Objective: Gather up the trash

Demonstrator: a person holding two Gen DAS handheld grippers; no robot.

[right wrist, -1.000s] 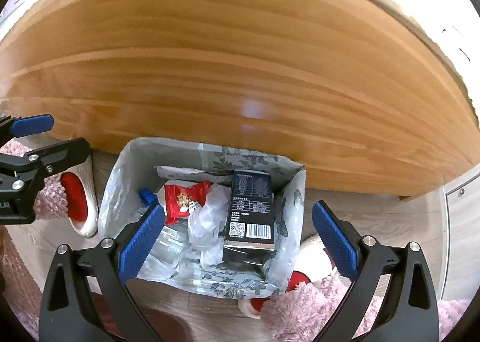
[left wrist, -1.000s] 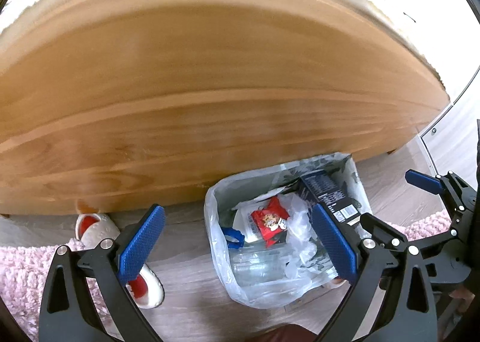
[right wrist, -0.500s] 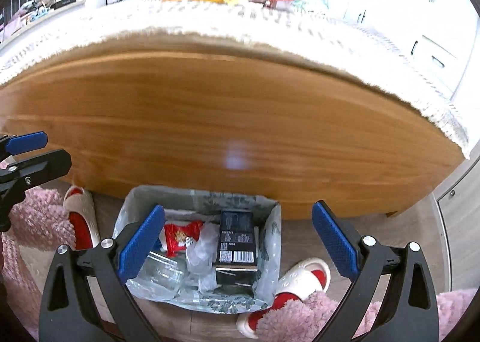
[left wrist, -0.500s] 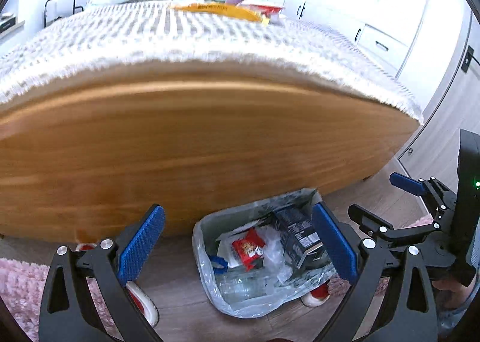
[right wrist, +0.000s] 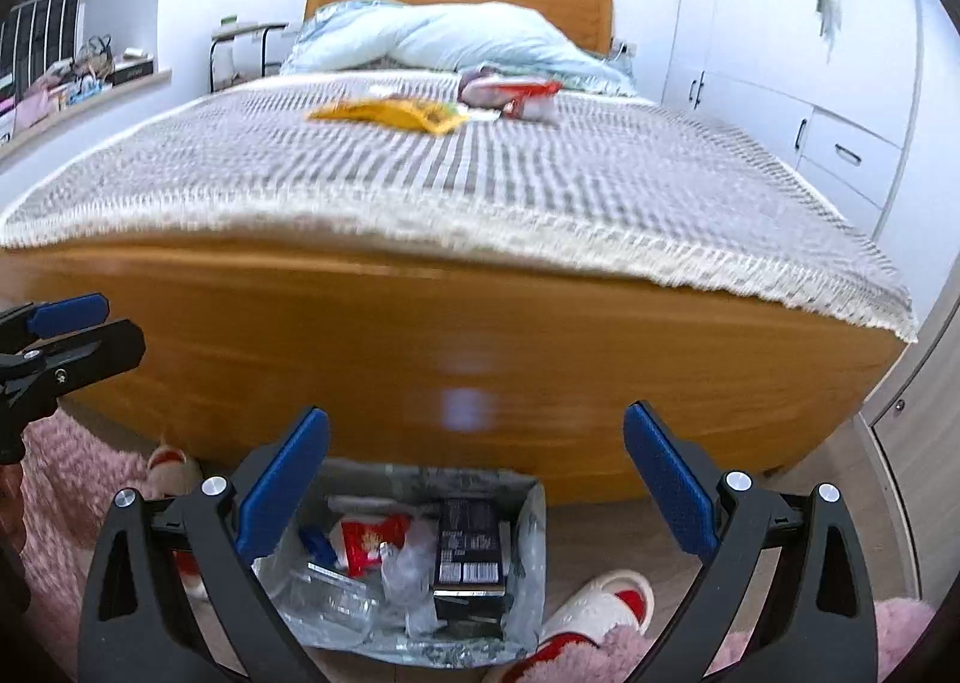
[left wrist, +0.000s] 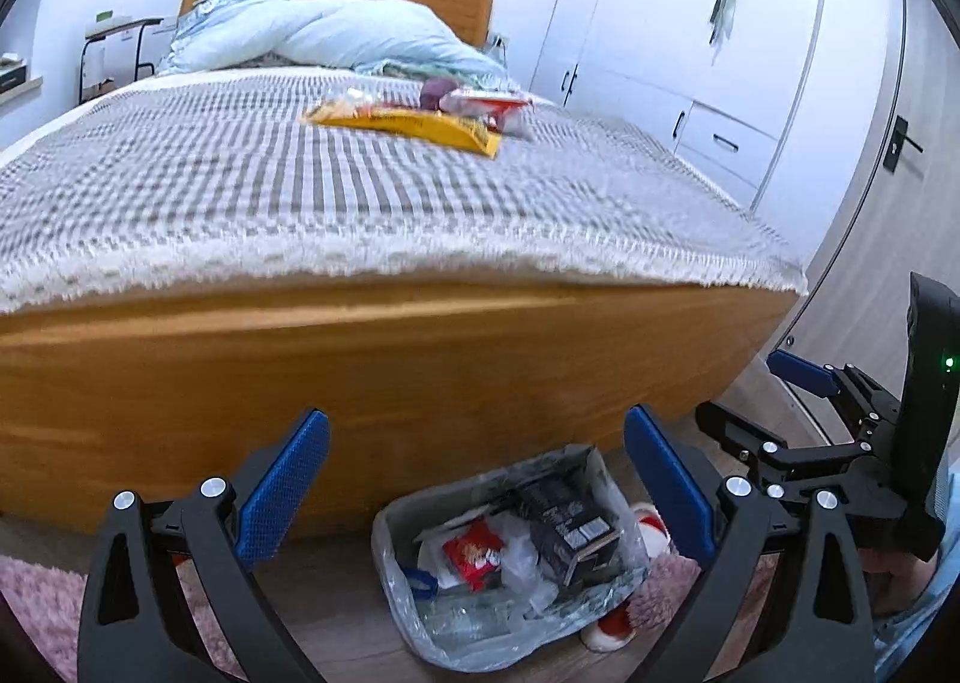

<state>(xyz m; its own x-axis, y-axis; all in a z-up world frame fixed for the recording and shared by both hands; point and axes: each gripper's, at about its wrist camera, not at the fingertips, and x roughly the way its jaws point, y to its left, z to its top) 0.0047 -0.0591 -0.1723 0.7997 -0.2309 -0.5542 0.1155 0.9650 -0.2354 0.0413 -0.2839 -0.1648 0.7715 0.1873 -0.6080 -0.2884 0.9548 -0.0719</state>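
A lined trash bin (left wrist: 390, 539) (right wrist: 534, 509) stands on the floor at the foot of the bed, holding a black box (left wrist: 564, 521) (right wrist: 468, 551), a red packet (left wrist: 474, 554) (right wrist: 366, 542) and clear plastic. A yellow wrapper (left wrist: 414, 125) (right wrist: 390, 113) and a red-and-white packet (left wrist: 486, 104) (right wrist: 522, 95) lie far up on the bed cover. My left gripper (left wrist: 477, 479) is open and empty above the bin. My right gripper (right wrist: 477, 473) is open and empty, also above the bin.
The wooden bed frame (left wrist: 360, 377) (right wrist: 480, 347) rises right behind the bin. Red-and-white slippers (right wrist: 594, 605) lie on the pink rug (left wrist: 36, 605) beside the bin. White wardrobes (left wrist: 690, 35) stand along the right wall. Pillows (right wrist: 468, 41) lie at the headboard.
Both grippers have risen and tilted up from over the bin. The bed top and its wrappers have come into view, and the bin now sits low in both views.
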